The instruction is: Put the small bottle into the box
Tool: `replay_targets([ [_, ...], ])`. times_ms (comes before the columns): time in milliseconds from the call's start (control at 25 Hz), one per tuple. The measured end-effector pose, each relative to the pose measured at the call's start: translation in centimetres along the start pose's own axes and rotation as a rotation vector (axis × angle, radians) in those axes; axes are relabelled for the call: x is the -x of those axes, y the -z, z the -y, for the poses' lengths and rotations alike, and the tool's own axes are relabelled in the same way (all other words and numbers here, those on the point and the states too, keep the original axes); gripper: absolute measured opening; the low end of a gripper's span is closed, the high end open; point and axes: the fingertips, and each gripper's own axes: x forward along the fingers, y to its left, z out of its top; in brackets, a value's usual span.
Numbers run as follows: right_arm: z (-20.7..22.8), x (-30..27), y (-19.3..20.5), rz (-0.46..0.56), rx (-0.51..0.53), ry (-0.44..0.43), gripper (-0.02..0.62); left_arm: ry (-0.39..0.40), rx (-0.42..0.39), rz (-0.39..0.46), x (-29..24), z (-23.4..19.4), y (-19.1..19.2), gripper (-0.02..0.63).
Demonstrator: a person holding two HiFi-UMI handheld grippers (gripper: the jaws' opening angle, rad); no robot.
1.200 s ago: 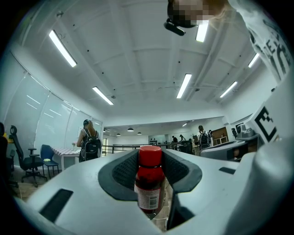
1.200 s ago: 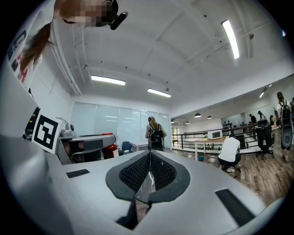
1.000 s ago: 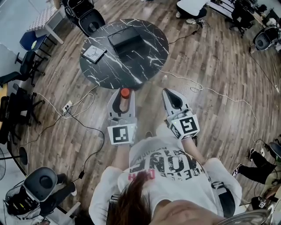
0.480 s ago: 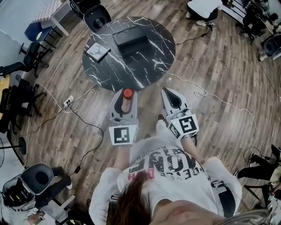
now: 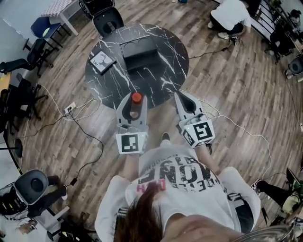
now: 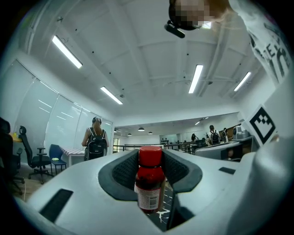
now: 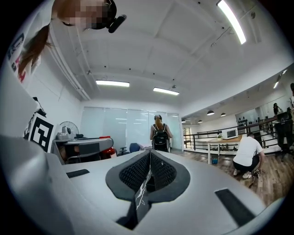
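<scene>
The small bottle (image 5: 136,106), dark with a red cap, stands upright between the jaws of my left gripper (image 5: 132,96), which is shut on it. In the left gripper view the bottle (image 6: 149,183) fills the gap of the left gripper (image 6: 151,157), pads against both its sides. My right gripper (image 5: 185,100) is beside it, shut with nothing in it; in the right gripper view its pads (image 7: 149,158) meet. Both gripper tips hang over the near edge of a round black marble table (image 5: 165,75). The open black box (image 5: 139,54) sits on that table, beyond the grippers.
A small white-framed square card (image 5: 102,61) lies on the table left of the box. Cables (image 5: 80,113) trail over the wooden floor. Office chairs (image 5: 108,20) stand behind and left of the table. A person (image 5: 232,14) crouches at the far right.
The table has come nearer as the person walked toward it. Both grippers now reach its near edge. The left one still holds the bottle; the right one stays shut.
</scene>
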Motion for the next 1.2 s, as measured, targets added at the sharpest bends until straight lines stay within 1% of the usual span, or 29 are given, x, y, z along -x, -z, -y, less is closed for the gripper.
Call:
replay_targets([
  [240, 3.3, -1.2, 0.3, -0.012, 0.007, -0.047, 0.002, -0.042, -0.007, 0.009, -3.2, 1.0, 0.0, 0.147],
  [520, 5.5, -2.3, 1.0, -0.028, -0.004, -0.088, 0.002, -0.085, -0.023, -0.005, -4.9, 1.4, 0.2, 0.147],
  [720, 6.3, -3.2, 1.2, -0.031, -0.019, -0.096, 0.002, -0.108, -0.042, -0.003, -5.8, 0.6, 0.1, 0.147],
  [800, 6.6, -3.6, 1.4, -0.033, -0.024, -0.097, 0.002, -0.114, -0.046, -0.016, -6.2, 0.3, 0.7, 0.147],
  [960, 7.5, -5.0, 1.8, -0.043, -0.038, -0.09, 0.002, -0.125, -0.036, -0.029, -7.6, -0.8, 1.4, 0.147],
  [1200, 8.6, -8.8, 2.1, -0.061, -0.047, -0.091, 0.002, -0.124, -0.025, -0.017, -10.7, -3.3, 1.3, 0.147],
])
